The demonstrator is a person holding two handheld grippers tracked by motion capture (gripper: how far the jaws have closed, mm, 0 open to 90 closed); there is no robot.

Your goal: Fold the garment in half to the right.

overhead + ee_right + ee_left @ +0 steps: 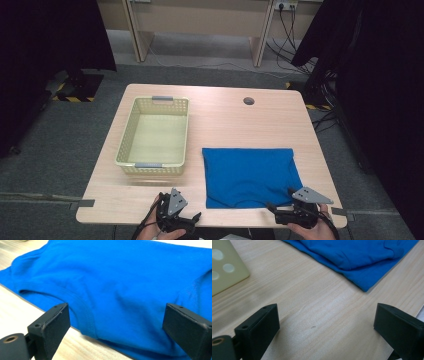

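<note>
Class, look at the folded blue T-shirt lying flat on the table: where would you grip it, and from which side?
Probably the near hem of the blue T-shirt, from the person's side. It lies flat, folded, its near edge by the table front, and the right hand-held gripper already faces that edge, jaws open. Slide one jaw under the layers.

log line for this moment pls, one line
left tool: open, over bare table | right tool: open, at near edge of blue shirt | basket: empty
</note>
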